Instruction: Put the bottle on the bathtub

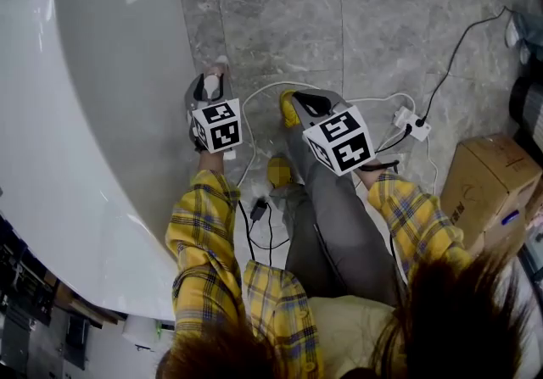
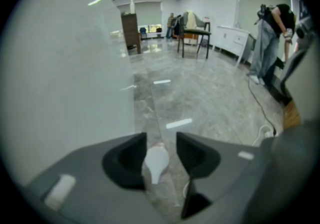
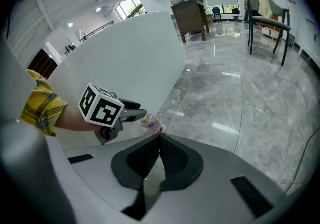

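Bottle (image 1: 216, 72) in the left gripper (image 1: 210, 89), seen from above. The gripper is closed on the small pale bottle and holds it over the grey marble floor (image 1: 339, 21), just beside the outer wall of the white bathtub (image 1: 102, 114). The bottle is not on the bathtub. The right gripper (image 1: 310, 103) hangs near the left one, over the person's knee and close to a yellow shoe (image 1: 288, 108). White cables run across the floor to a power strip (image 1: 412, 121), and a cardboard box (image 1: 488, 178) stands at the right edge.

Left gripper view: the bottle (image 2: 156, 162) sits between the two dark jaws of the left gripper (image 2: 161, 143), with its narrow end pointing back toward the camera. The bathtub (image 2: 60, 67) wall fills the left half of the view.

Right gripper view: the jaws of the right gripper (image 3: 160, 140) are pressed together with nothing between them. Beyond them the left gripper (image 3: 137, 112) shows from the side. Its bottle (image 3: 151, 123) juts from the jaw tips, tilted down toward the floor, with a pinkish end lowest. The bathtub (image 3: 130, 52) rises behind it. Whether the bottle touches the bathtub wall cannot be told.
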